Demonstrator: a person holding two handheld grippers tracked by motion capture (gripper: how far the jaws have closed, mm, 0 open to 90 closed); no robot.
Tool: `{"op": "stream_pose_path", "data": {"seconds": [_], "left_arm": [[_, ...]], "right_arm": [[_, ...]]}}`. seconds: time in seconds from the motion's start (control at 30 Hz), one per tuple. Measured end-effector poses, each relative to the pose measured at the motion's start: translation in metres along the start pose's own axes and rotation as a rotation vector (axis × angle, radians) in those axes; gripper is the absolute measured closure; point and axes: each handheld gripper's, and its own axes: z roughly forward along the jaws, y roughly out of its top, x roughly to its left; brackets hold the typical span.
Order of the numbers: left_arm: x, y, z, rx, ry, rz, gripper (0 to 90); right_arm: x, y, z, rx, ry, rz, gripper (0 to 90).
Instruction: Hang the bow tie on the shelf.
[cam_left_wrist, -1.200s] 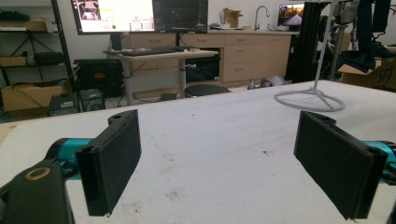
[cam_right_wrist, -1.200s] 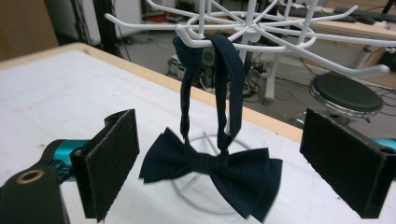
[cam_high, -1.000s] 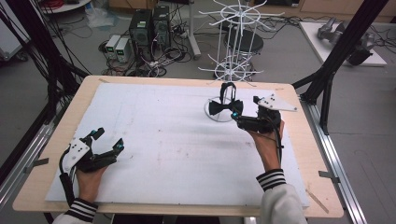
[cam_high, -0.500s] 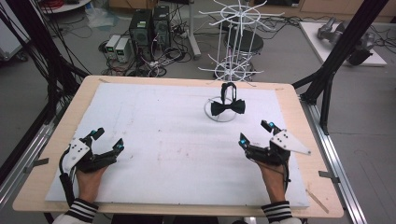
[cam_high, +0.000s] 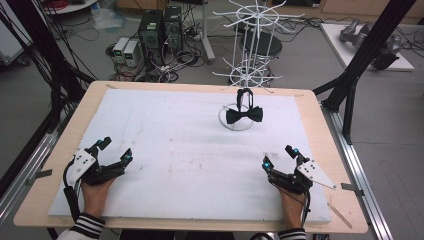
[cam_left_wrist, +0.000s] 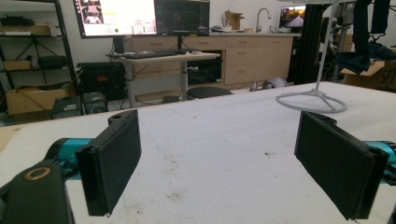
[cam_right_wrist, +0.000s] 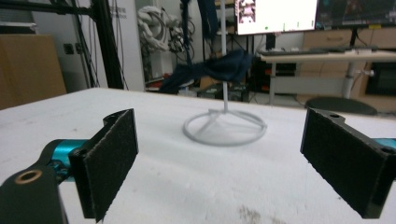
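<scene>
White foam sheet (cam_high: 190, 150) covers my table. At near left I see my left gripper (cam_high: 114, 151) resting on it, jaws wide apart, nothing between them. Toward the far edge, right of centre, a black bow tie (cam_high: 243, 115) hangs on a white stand (cam_high: 236, 121). At near right, my right gripper (cam_high: 279, 156) rests likewise, jaws spread and empty.

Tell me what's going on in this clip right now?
A person sits at a white-topped table with a claw in each hand. The left claw and right claw both rest near the front edge, open and holding nothing. A black bow tie hangs on a small white wire stand toward the far side, untouched.
</scene>
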Motion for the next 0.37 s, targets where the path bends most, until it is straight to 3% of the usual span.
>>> {"op": "stream_pose_path", "data": {"seconds": [0.17, 0.27, 0.37], "left_arm": [[0.0000, 0.0001, 0.0002, 0.005, 0.000, 0.003, 15.0], [-0.0002, 0.0001, 0.0003, 0.004, -0.002, 0.005, 15.0], [0.0001, 0.0000, 0.0004, 0.004, -0.001, 0.001, 15.1]], "right_arm": [[0.0023, -0.0035, 0.0011, 0.018, 0.008, -0.013, 10.3], [0.0059, -0.0038, 0.0013, 0.023, 0.004, -0.060, 10.3], [0.0070, -0.0037, 0.0019, 0.028, 0.005, -0.071, 10.3]]}}
